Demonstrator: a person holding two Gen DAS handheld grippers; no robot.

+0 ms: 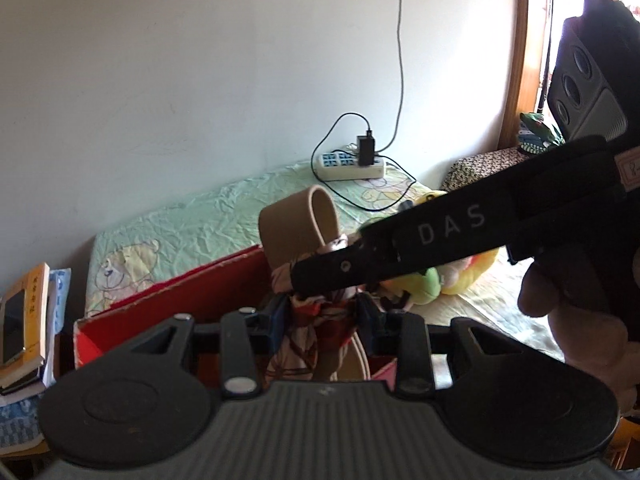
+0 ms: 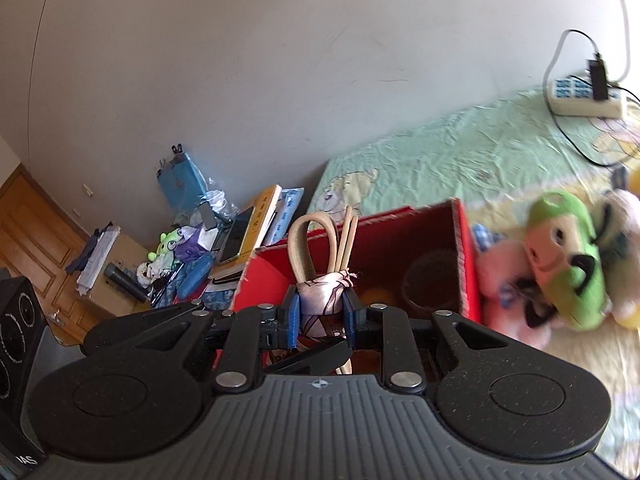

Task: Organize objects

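Both grippers hold one bundle: a beige belt [image 1: 298, 226] tied with a patterned scarf [image 1: 304, 320]. My left gripper [image 1: 320, 314] is shut on the scarf, with the belt loop rising above it. My right gripper [image 2: 320, 312] is shut on the same scarf knot [image 2: 322, 292], with the belt loops [image 2: 312, 240] standing above. The right gripper's black body [image 1: 460, 240] crosses the left wrist view just above my left fingers. The bundle hangs over the open red box [image 2: 466, 264] on the bed.
Plush toys [image 2: 560, 264] lie right of the box on the green sheet [image 2: 460, 160]. A power strip [image 1: 352, 166] with a charger sits at the wall. Books and a phone [image 1: 24, 316] are stacked at left. The box holds a dark round item [image 2: 432, 280] and something yellow.
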